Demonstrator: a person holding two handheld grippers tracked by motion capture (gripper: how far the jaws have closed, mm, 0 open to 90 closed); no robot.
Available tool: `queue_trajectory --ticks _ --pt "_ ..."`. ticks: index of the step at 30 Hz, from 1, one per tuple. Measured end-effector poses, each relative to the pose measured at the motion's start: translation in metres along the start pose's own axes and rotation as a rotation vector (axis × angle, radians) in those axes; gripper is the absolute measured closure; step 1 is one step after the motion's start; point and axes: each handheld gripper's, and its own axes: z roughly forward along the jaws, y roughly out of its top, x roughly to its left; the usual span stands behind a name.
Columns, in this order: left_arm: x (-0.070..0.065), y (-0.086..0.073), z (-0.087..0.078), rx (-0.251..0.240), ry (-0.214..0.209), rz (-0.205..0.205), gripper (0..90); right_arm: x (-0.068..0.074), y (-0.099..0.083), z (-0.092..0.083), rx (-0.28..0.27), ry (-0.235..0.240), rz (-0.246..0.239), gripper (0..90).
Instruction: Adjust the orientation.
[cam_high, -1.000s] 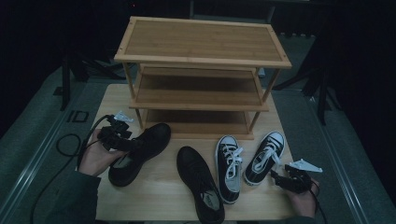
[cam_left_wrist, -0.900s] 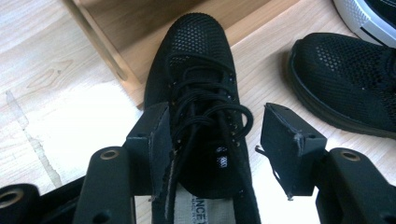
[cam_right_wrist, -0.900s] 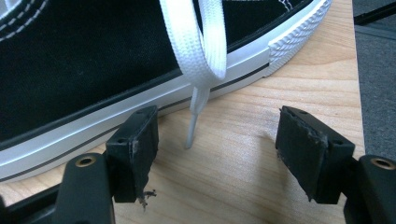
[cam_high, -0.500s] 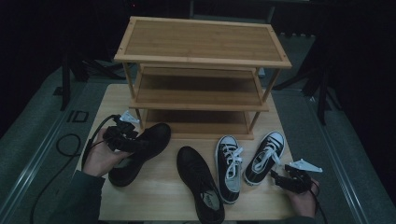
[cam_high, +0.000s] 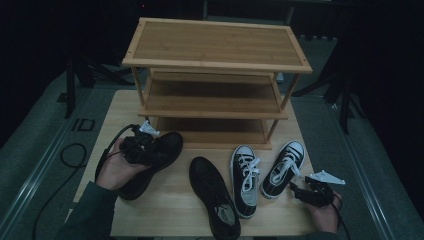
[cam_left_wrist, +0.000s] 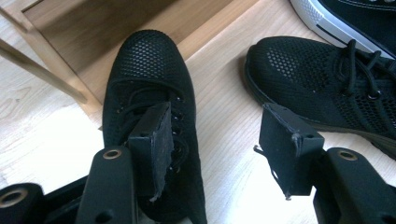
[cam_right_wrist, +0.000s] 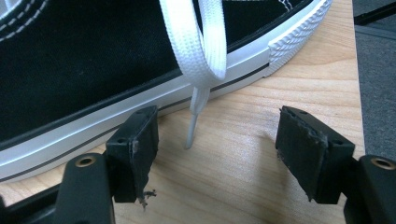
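High view: all four shoes sit on the desk (cam_high: 165, 220), rack (cam_high: 215, 75) bare. Your left gripper (cam_left_wrist: 215, 140) has been closing slightly, jaws wide astride the mesh shoe (cam_left_wrist: 154, 93), ungripped; right gripper (cam_right_wrist: 217, 149) wide open, empty.

A three-tier bamboo shoe rack (cam_high: 215, 75) stands at the far middle of the pale wooden counter (cam_high: 165, 220). Before the rack's left leg lies a black mesh shoe (cam_high: 155, 165), toe toward the rack, with the left tongs (cam_high: 150, 152) above it, one pad over its laces. A second black mesh shoe (cam_high: 215, 202) lies before the rack's middle. Right of that, two black canvas sneakers with white laces (cam_high: 265, 172) lie side by side before the rack's right end. The right tongs (cam_high: 300, 192) sit just beside the outer sneaker, farther from the rack.
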Motion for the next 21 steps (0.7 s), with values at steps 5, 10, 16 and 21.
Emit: queue_trajectory --ticks 5,10,16,21 --pt "-0.004 0.001 0.001 0.002 -0.019 0.014 45.6 0.0 0.0 0.0 0.0 0.0 0.0 29.6" --pt "-0.008 0.002 0.002 0.003 -0.032 0.019 47.1 0.0 0.0 0.0 0.0 0.0 0.0 29.6" --pt "-0.013 0.003 0.003 0.005 -0.043 0.028 47.1 0.0 0.0 0.0 0.0 0.0 0.0 29.6" --pt "-0.018 0.004 0.005 0.006 -0.058 0.04 46.7 0.0 0.0 0.0 -0.001 0.0 0.0 29.5"
